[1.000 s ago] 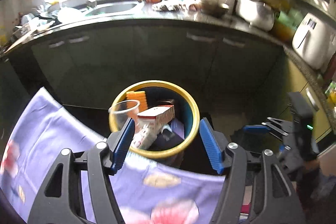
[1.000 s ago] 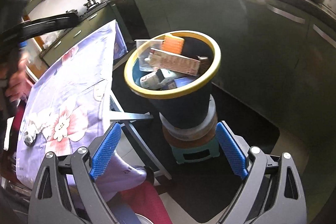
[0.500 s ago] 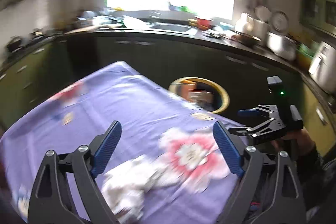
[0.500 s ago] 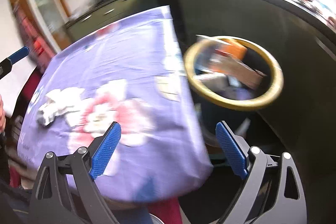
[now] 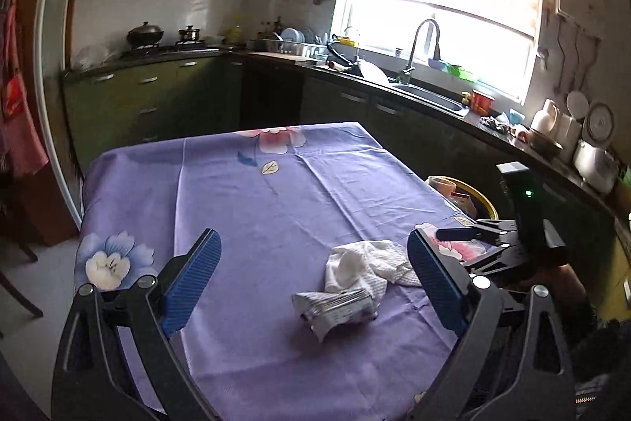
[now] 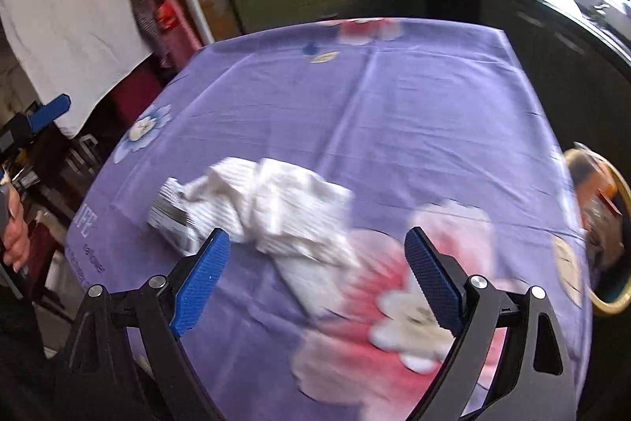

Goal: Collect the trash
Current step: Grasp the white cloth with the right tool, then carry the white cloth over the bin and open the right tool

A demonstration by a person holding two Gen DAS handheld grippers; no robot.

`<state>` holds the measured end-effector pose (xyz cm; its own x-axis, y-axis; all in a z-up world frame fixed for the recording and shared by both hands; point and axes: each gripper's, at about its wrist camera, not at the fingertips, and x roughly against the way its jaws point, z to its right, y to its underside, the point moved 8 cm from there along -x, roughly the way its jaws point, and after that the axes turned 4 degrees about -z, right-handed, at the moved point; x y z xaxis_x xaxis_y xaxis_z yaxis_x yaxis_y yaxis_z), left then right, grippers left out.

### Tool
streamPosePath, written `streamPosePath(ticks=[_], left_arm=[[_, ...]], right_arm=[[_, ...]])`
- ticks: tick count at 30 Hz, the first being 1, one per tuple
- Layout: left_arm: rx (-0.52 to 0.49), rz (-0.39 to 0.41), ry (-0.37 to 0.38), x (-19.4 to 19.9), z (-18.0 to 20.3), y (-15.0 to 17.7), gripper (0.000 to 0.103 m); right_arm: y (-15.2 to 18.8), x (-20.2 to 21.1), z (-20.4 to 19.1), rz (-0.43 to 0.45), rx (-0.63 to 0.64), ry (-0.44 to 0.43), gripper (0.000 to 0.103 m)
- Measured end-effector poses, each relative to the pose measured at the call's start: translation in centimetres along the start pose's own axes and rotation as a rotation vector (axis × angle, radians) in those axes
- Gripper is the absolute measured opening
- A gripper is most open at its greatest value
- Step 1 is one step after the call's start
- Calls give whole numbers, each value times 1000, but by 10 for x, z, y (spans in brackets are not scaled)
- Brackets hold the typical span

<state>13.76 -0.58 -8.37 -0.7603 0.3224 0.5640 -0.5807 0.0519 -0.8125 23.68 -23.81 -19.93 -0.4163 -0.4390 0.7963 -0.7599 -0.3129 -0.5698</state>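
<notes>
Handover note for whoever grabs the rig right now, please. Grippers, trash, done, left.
Left gripper: open, empty, jaws have just been opening, above the table.
Right gripper: open, empty, over the near edge.
Trash on the purple tablecloth: crumpled white tissue and a flattened silver wrapper touching it.
Yellow-rimmed bin off the table's right side already holds several items.
Left: pick up both pieces, drop them in the bin.

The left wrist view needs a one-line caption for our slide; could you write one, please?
Open left gripper above a crumpled white napkin and flattened wrapper on the purple tablecloth.
</notes>
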Motion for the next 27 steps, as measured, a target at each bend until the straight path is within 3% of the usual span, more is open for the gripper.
streamPosePath(ticks=[10, 15, 20, 22, 27], left_arm=[[25, -23, 30, -8, -4, 13, 91], [42, -35, 42, -12, -8, 15, 91], [55, -39, 53, -15, -9, 15, 91], [53, -42, 53, -16, -8, 16, 91], [46, -47, 52, -17, -7, 17, 91]], right_arm=[[-16, -52, -19, -87, 33, 38, 72], [-19, -60, -22, -89, 64, 76, 69], [-21, -60, -21, -78, 78, 85, 40], [-22, -58, -23, -72, 74, 66, 21], [-34, -37, -25, 3, 61, 74, 13]])
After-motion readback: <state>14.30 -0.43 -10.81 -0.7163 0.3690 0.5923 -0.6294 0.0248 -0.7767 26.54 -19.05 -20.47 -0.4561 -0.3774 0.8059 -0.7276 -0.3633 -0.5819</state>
